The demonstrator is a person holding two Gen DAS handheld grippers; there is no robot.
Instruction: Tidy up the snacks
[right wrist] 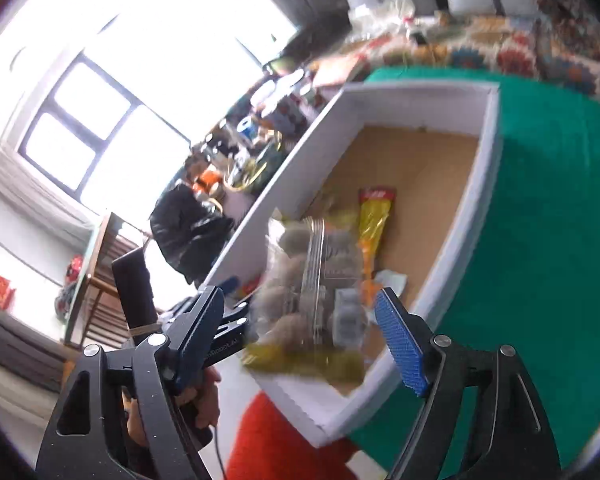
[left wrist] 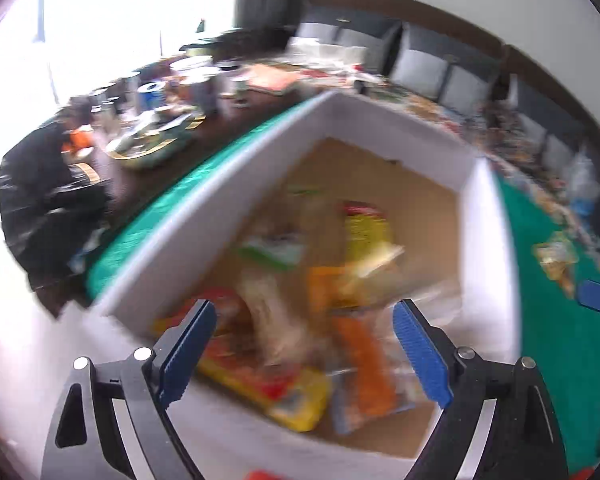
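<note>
While several snack packets are already gathered inside the white box on the green-covered counter, one packet is left outside, and both the left gripper and right gripper are held wide open, empty.

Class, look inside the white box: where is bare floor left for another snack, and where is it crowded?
Free: the brown floor at the far end of the white box, beyond the yellow packet. Crowded: the near end, where blurred snack packets pile up.

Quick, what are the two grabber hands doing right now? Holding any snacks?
Left gripper: open, holding nothing, over the white box.
Right gripper: open, gripping nothing; a clear snack bag shows between its fingers.
</note>
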